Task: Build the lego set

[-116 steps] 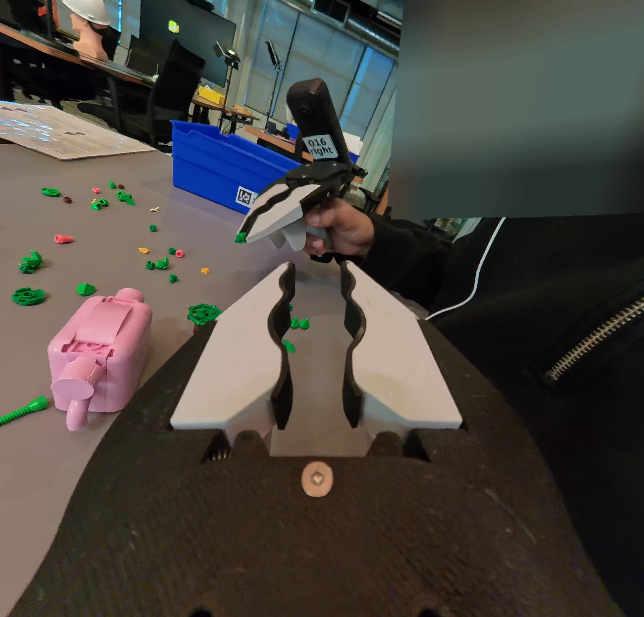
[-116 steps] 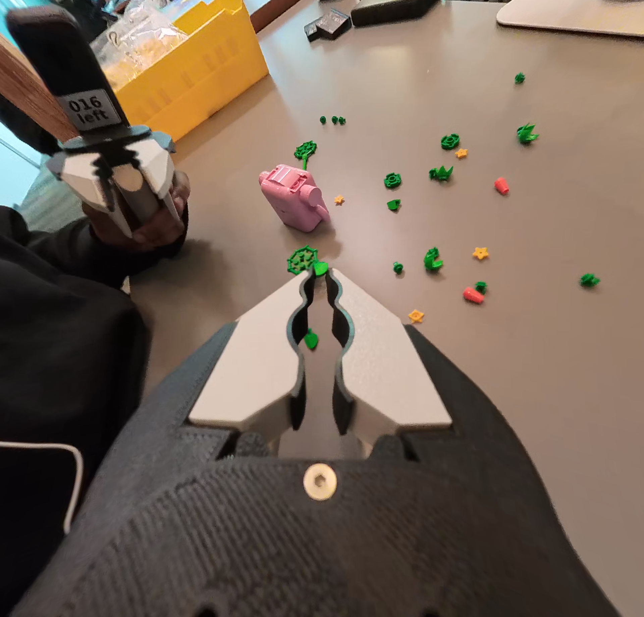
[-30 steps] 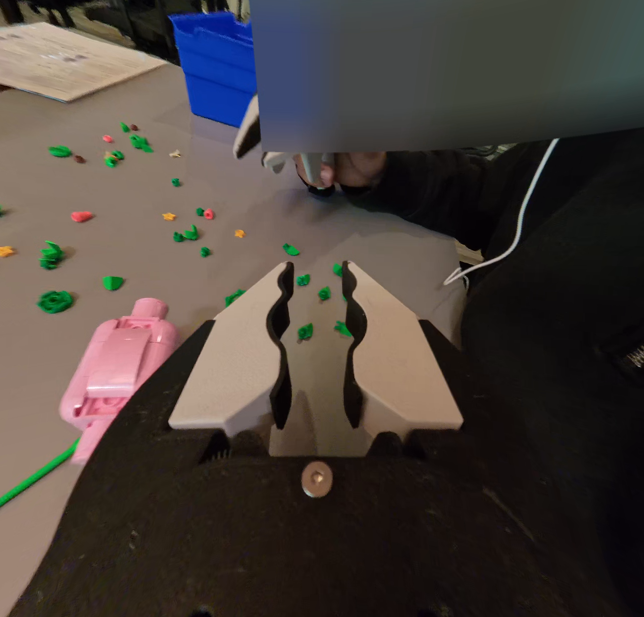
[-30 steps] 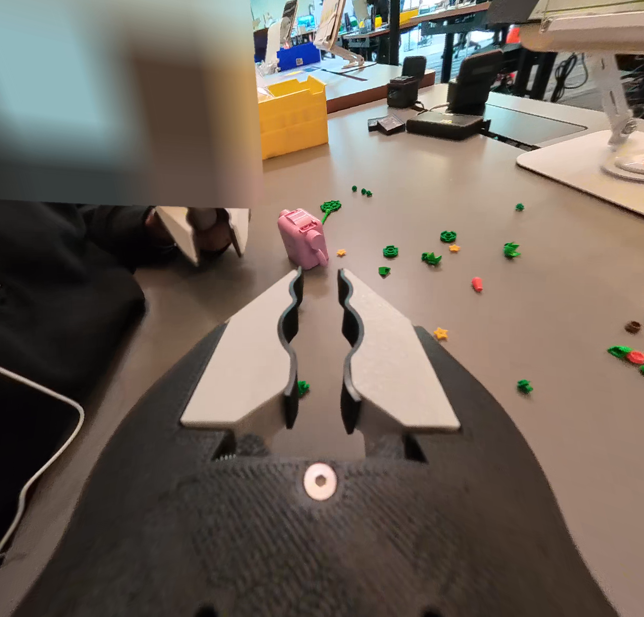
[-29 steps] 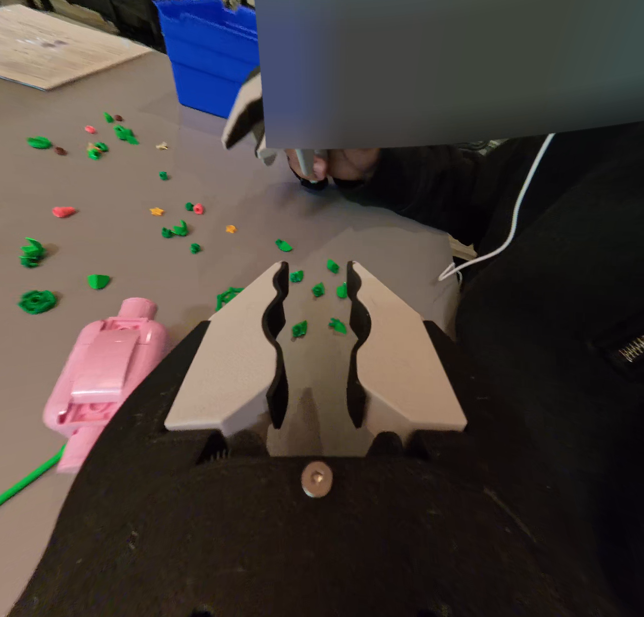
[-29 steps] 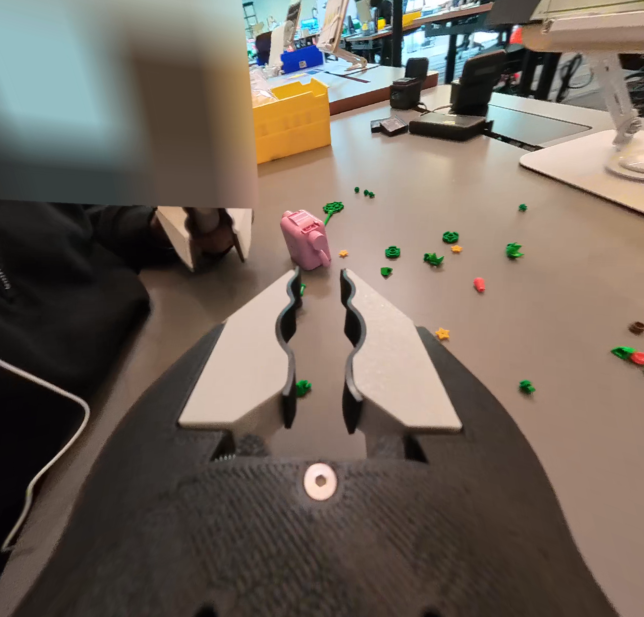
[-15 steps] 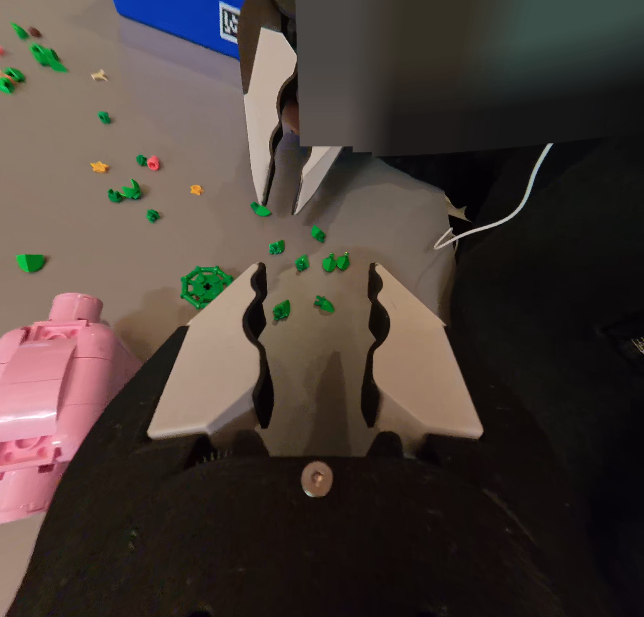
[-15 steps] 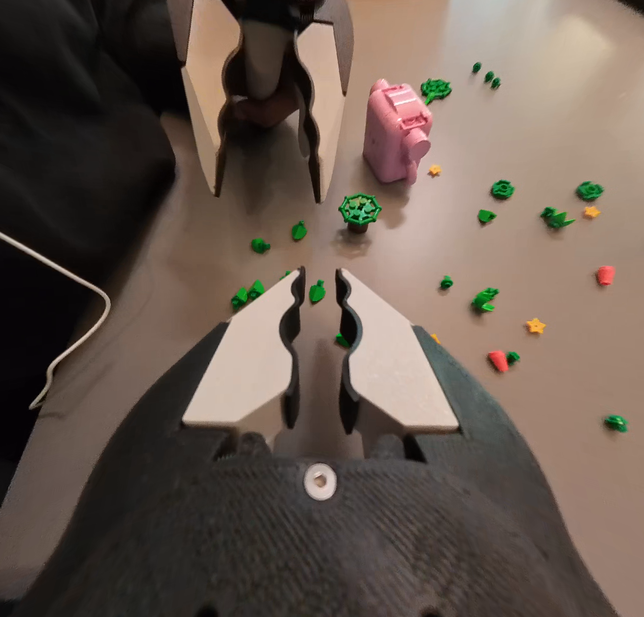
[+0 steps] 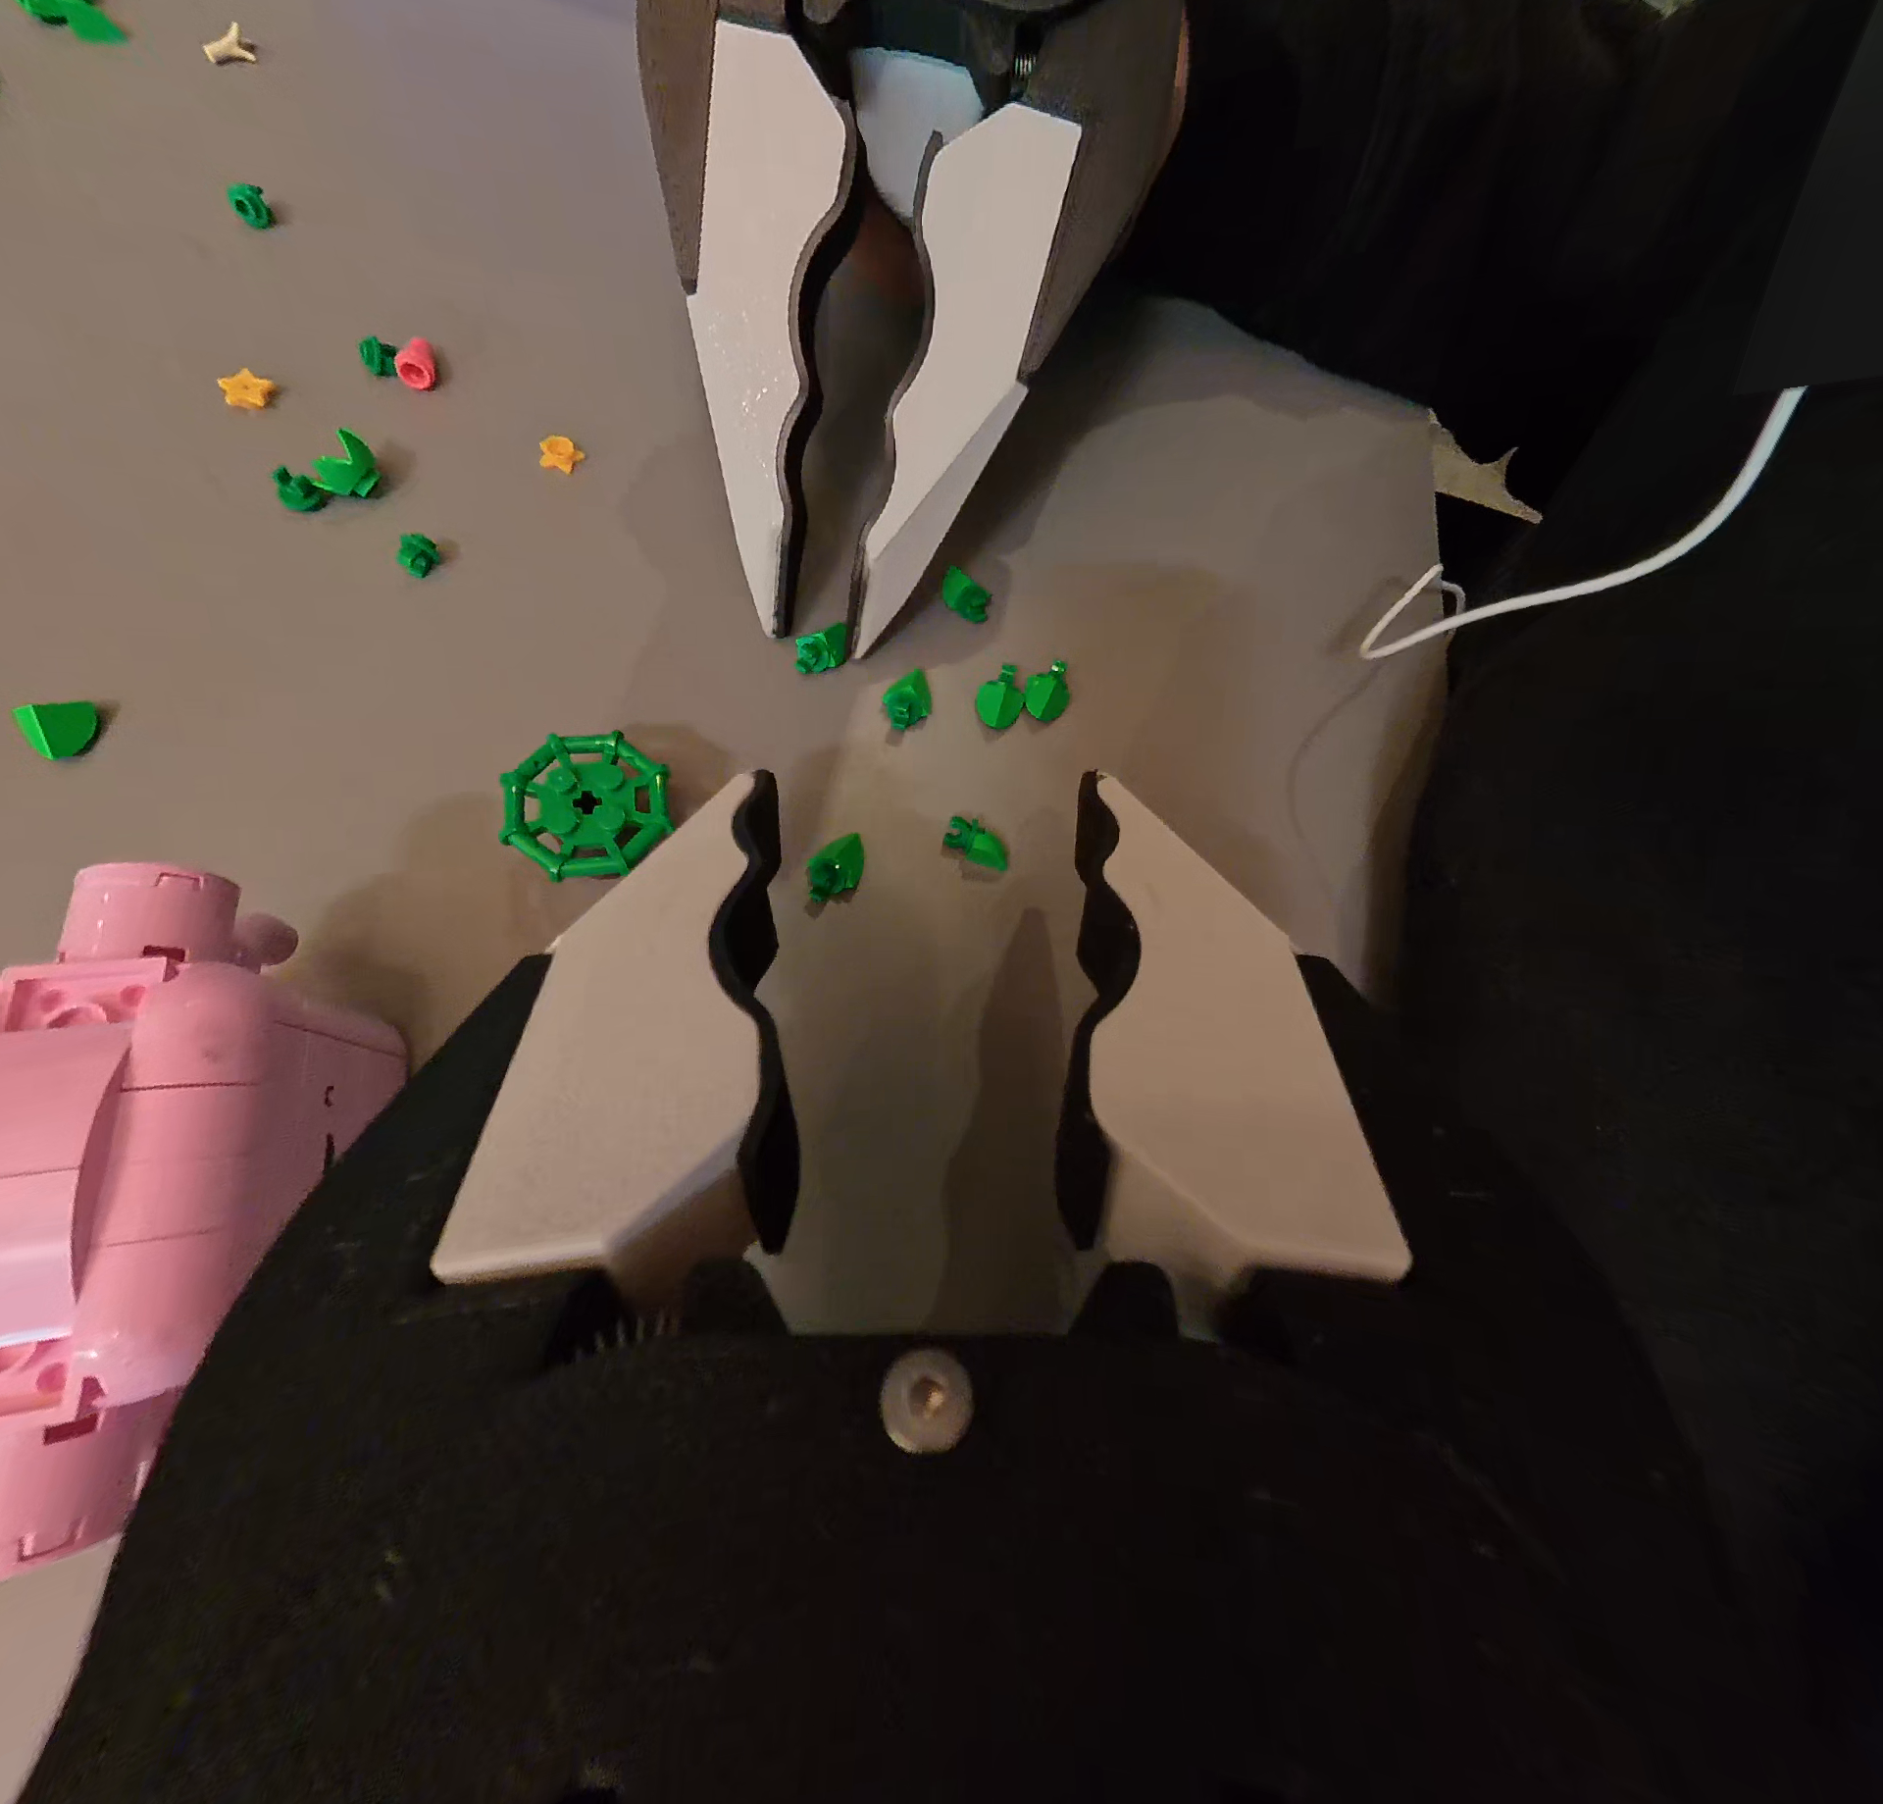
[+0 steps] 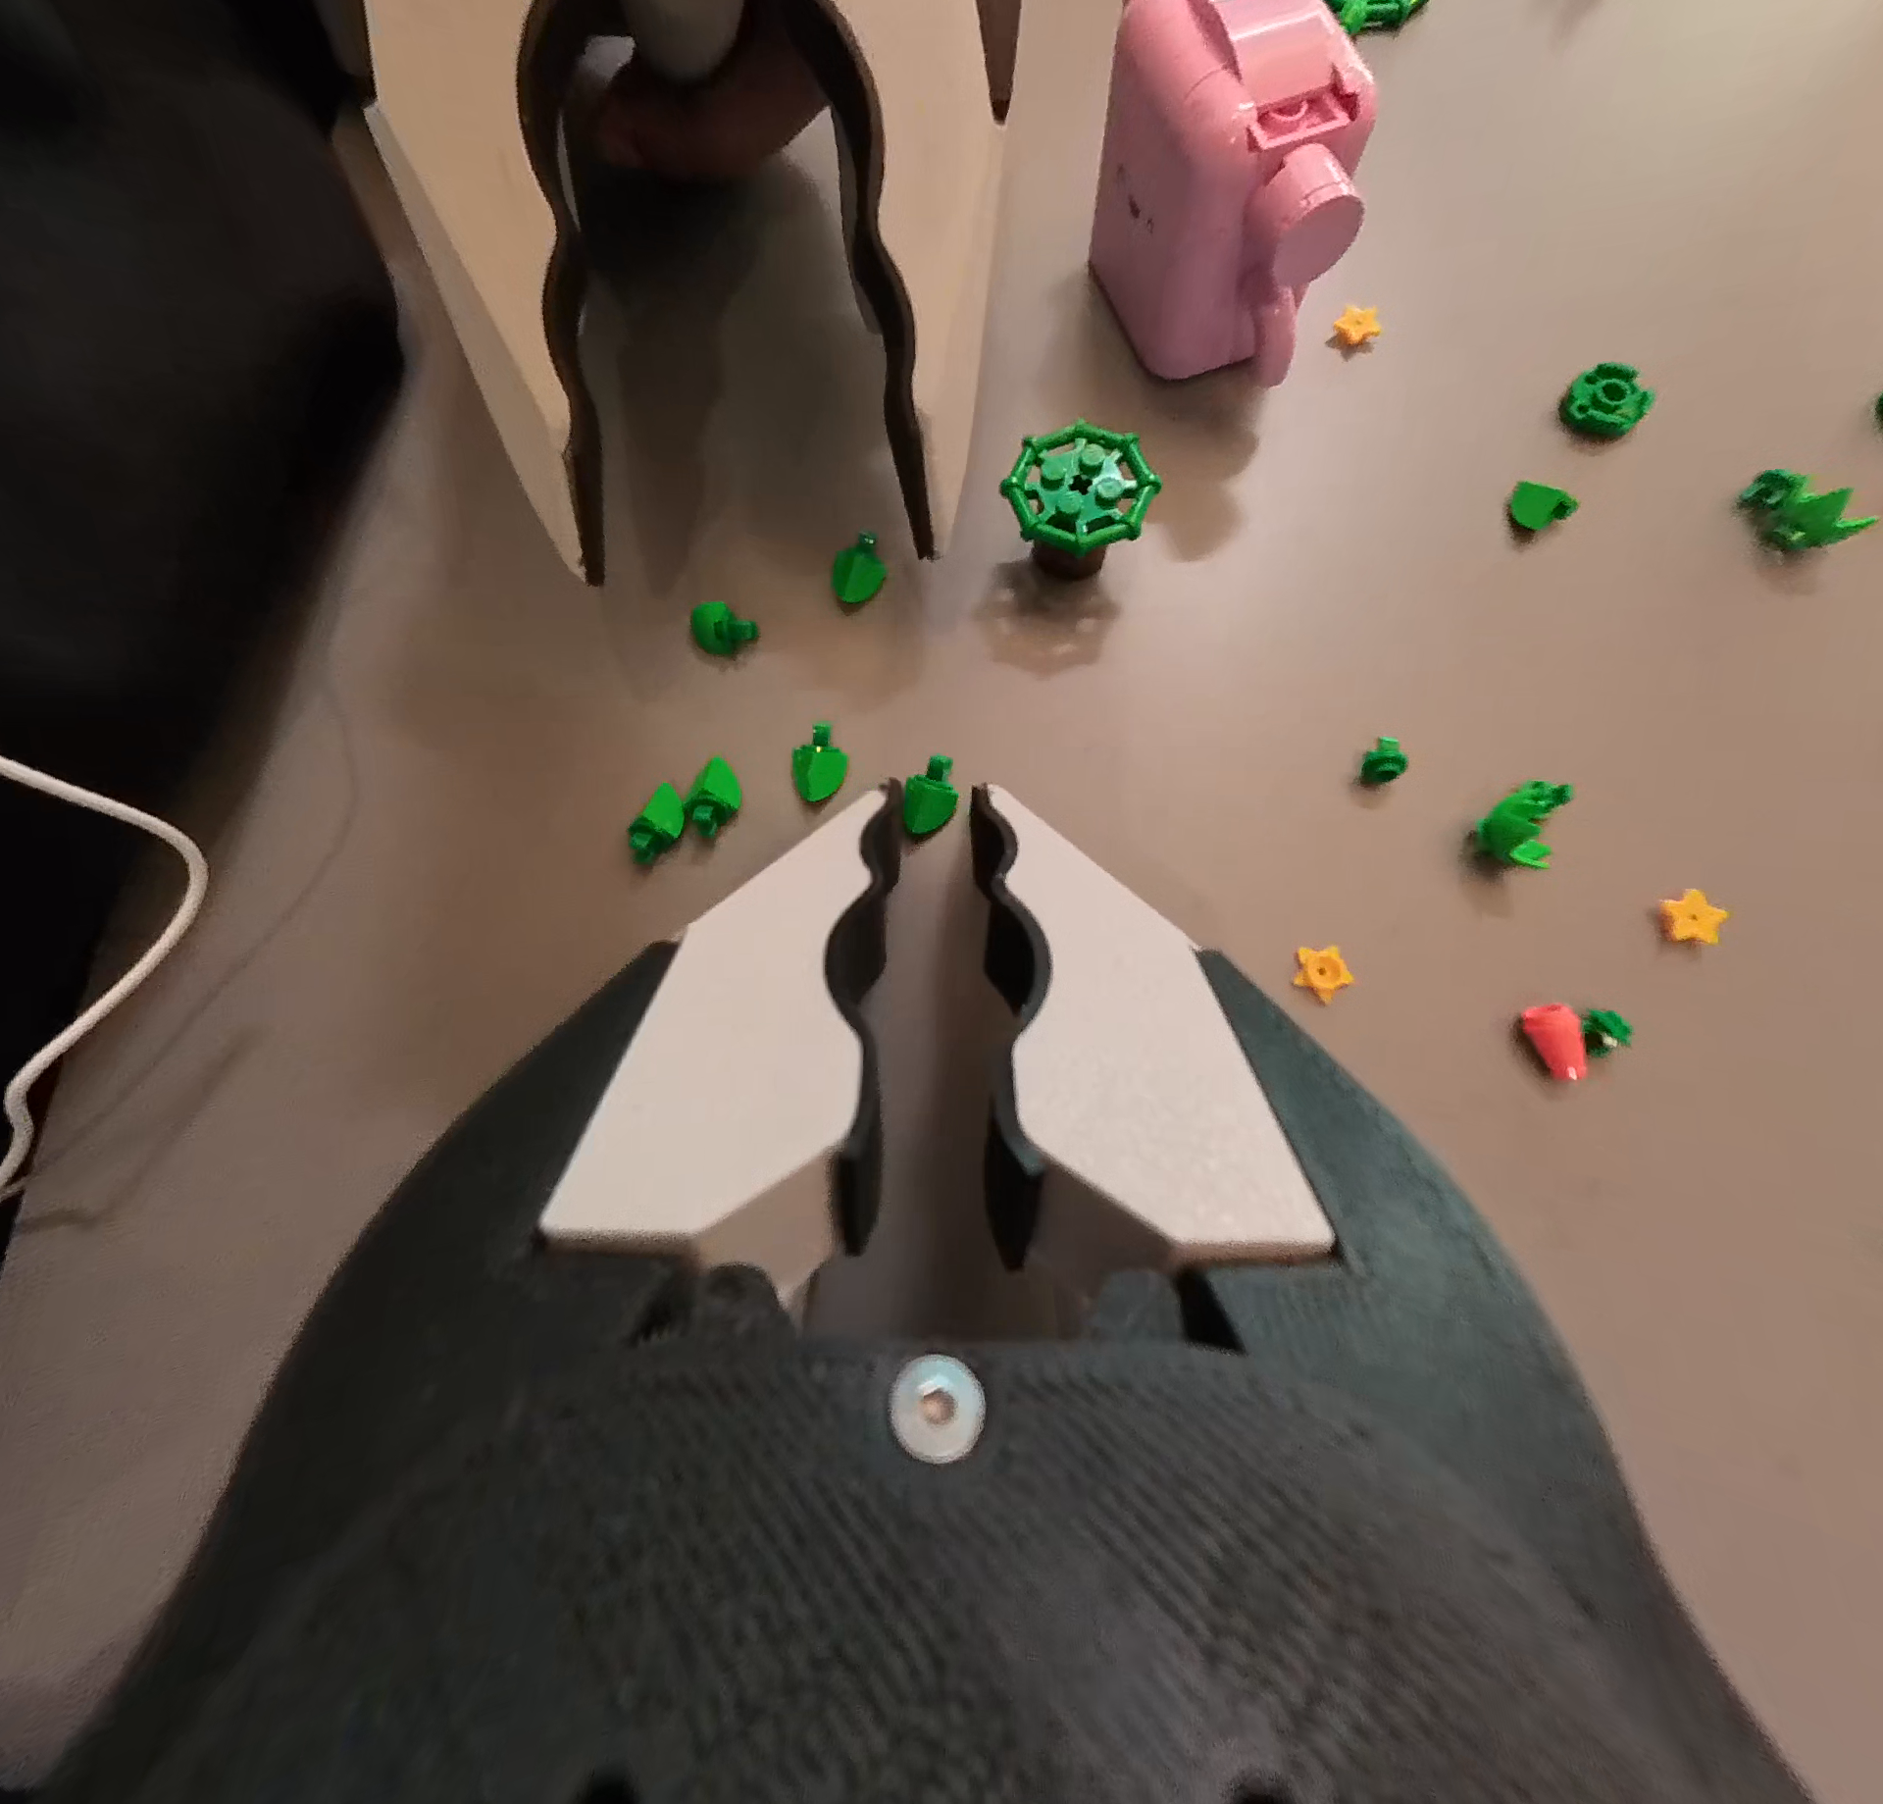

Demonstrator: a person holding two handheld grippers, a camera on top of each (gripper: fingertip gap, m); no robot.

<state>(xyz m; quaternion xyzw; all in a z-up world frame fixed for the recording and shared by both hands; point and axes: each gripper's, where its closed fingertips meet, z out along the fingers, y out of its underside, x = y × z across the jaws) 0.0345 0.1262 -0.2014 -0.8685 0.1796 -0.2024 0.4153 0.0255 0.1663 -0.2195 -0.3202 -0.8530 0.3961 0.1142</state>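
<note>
Several small green leaf pieces lie on the grey table (image 9: 459, 634) between my two grippers. My right gripper (image 10: 929, 799) points down at the table, its jaws narrowly apart with one green leaf (image 10: 927, 805) between the tips; I cannot see a firm grip. In the left wrist view the same gripper (image 9: 820, 634) comes in from the top over that leaf (image 9: 821, 650). My left gripper (image 9: 922, 787) is wide open and empty, with two leaves (image 9: 838, 863) just ahead of it. A green web-shaped disc (image 9: 586, 805) on a short brown stem stands beside it. A pink lego build (image 9: 153, 1144) lies at left.
Small green bits, yellow stars (image 10: 1323, 972) and a red cone (image 10: 1557, 1042) are scattered over the table to the right in the right wrist view. A white cable (image 10: 122, 940) and a person's dark clothing (image 9: 1630, 838) border the table's near edge. My hands' fingertips stand some 5 cm from each other. The right tips stand about 11 cm off the red cone (image 10: 1557, 1042). It is also in sight in the left wrist view (image 9: 418, 354).
Both grippers have tipped down and come close over the group of leaves. The left jaws have opened wider. The right jaws have narrowed around one leaf.
</note>
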